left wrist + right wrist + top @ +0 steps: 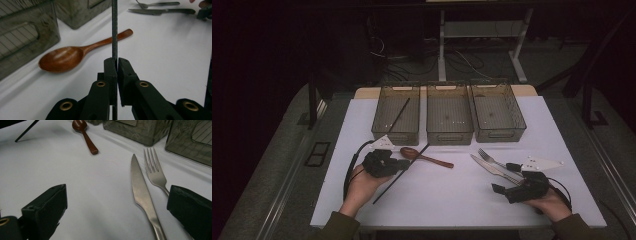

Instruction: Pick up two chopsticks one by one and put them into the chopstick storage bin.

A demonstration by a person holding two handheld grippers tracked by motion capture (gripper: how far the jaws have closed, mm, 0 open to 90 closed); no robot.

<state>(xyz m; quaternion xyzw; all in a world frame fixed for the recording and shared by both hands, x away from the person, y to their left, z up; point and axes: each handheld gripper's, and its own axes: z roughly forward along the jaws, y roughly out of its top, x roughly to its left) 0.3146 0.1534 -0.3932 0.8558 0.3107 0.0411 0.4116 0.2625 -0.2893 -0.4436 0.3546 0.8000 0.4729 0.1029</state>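
Sorting cutlery into bins, early stage by the look of it.

Left gripper [404, 163]: jaws clamped nearly flat on a black chopstick [114, 30]. The stick runs straight out ahead between the pads and out behind them too. In the high view it lies diagonal, far end pointing toward the left bin. I can't tell whether its low end touches the table.

Right gripper [116, 210]: jaws spread wide, holding nothing. Knife [141, 192] lies on the table between the jaws, nearer the right jaw. Fork [155, 171] sits just beside the knife, its handle running under the right jaw. Looks lined up for one of them; no contact that I can see.

Wooden spoon [72, 53] lies flat on the table, ahead and left of the left jaws, apart from the chopstick.

Bins:
- left bin [382, 122]: one chopstick [399, 114] already inside, lying diagonally
- middle bin [449, 135]: nothing visible inside
- right bin [517, 120]: nothing visible inside

Status, my read: one piece binned, the second chopstick in hand and likely headed for the left bin. Left to do: spoon, knife, fork, all loose on the table [437, 195].
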